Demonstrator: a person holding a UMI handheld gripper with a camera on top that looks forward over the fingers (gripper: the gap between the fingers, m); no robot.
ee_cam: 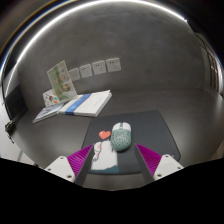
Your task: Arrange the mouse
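Gripper view: your gripper [119, 160] open, fingers apart.
Mouse [121, 136]: on dark mat [150, 128], just ahead of fingers.
Beyond mat: books [75, 104] on table [150, 90].

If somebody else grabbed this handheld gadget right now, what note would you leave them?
Gripper: open, holding nothing; its purple pads stand apart.
Mouse: pale, resting on the dark mouse mat, just ahead of the fingers and roughly in line with the gap between them, not touched.
A small red piece lies beside the mouse on the mat. An open book lies farther back on the table.
Done: nothing visible yet.
Left: close on the mouse and arrange it.
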